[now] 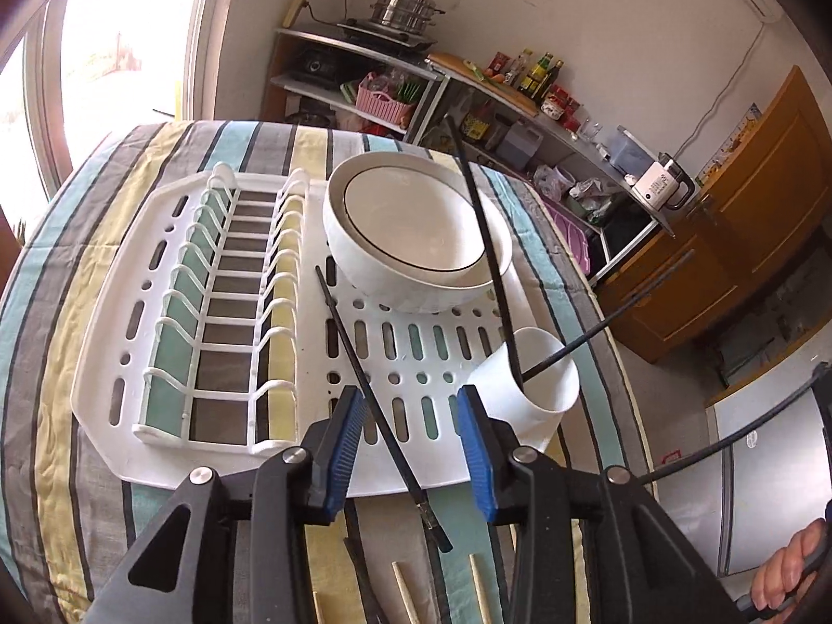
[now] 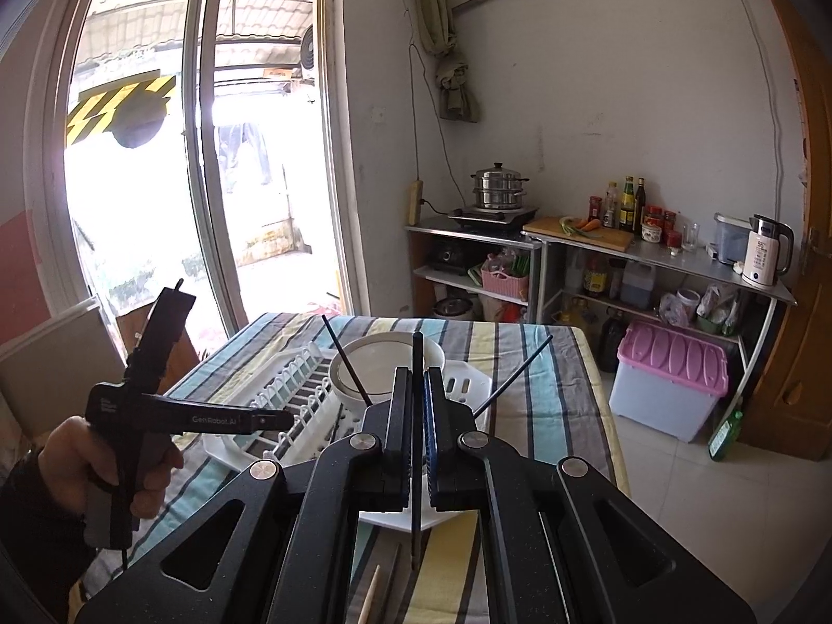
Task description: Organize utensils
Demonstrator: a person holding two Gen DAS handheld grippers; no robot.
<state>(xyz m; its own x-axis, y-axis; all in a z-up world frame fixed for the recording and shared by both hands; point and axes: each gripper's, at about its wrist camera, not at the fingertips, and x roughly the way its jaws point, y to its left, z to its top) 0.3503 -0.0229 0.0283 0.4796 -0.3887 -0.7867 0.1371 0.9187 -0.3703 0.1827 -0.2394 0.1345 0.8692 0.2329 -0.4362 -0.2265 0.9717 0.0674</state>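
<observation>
A white dish rack (image 1: 156, 437) lies on the striped tablecloth. A white utensil cup (image 1: 530, 390) at its right corner holds two black chopsticks (image 1: 483, 239). My left gripper (image 1: 413, 437) is open above the rack's front edge, with a loose black chopstick (image 1: 364, 379) lying between its fingers (image 1: 346, 431) on the rack. My right gripper (image 2: 417, 405) is shut on a black chopstick (image 2: 417, 359), held upright above the rack (image 2: 291, 379). The two chopsticks in the cup show in the right wrist view (image 2: 353, 369).
A white bowl (image 1: 416, 239) sits at the rack's back. More chopsticks, black and wooden (image 1: 403, 593), lie on the cloth near the front. Kitchen shelves (image 2: 650, 265) and a pink-lidded bin (image 2: 671, 385) stand beyond the table. The left hand-held gripper shows in the right wrist view (image 2: 156, 411).
</observation>
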